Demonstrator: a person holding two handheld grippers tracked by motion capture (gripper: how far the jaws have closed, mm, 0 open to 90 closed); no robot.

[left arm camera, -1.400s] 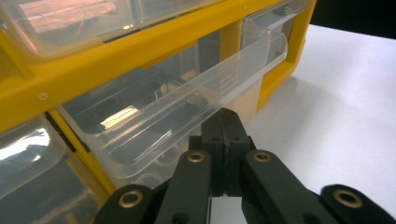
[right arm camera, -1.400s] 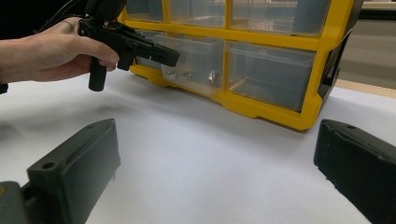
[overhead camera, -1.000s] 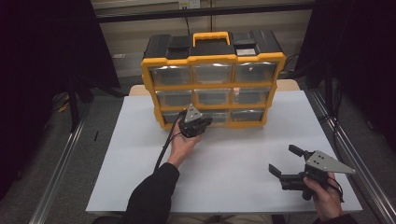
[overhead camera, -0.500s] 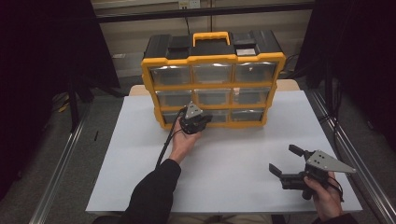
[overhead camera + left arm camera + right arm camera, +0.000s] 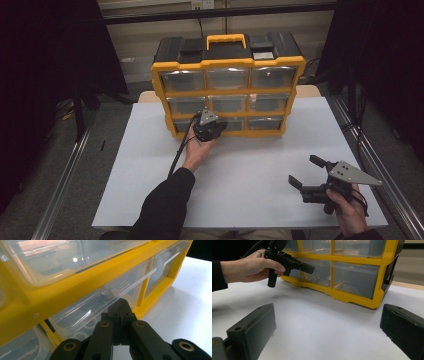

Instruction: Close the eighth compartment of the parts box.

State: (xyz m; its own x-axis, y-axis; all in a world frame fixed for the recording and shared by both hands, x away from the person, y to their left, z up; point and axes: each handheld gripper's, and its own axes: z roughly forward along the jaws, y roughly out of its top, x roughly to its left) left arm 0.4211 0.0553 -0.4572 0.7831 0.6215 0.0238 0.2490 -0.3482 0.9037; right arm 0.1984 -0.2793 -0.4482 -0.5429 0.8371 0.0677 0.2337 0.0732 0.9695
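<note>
Our left gripper (image 5: 121, 305) has its jaws pressed together with nothing between them, and their tips sit right at the clear pull lip of a drawer (image 5: 105, 302) in the bottom row of the yellow organizer (image 5: 227, 90); we cannot tell whether they touch the lip or stop just short of it. In the high view the left gripper (image 5: 218, 125) is at the foot of the cabinet, at the bottom row, between its left and middle drawers. The left hand (image 5: 197, 150) grips it from below, and its cable trails back along the dark sleeve (image 5: 162, 207). The right gripper view shows the left gripper (image 5: 308, 268) from the side, level, its closed tip pointing at the drawer fronts.

Our right gripper (image 5: 305, 172) has its jaws spread wide and empty, one black pad at each side of its own view, with bare white surface (image 5: 324, 327) between them. It is held low over the surface near the front right corner, well apart from the organizer, and the right hand (image 5: 345, 210) holds it from behind under the grey three-cornered plate (image 5: 355, 174).

The organizer stands upright toward the back of the white surface (image 5: 250, 170), three rows of clear drawers in a yellow frame, with a black top and a yellow carry handle (image 5: 226, 40).
</note>
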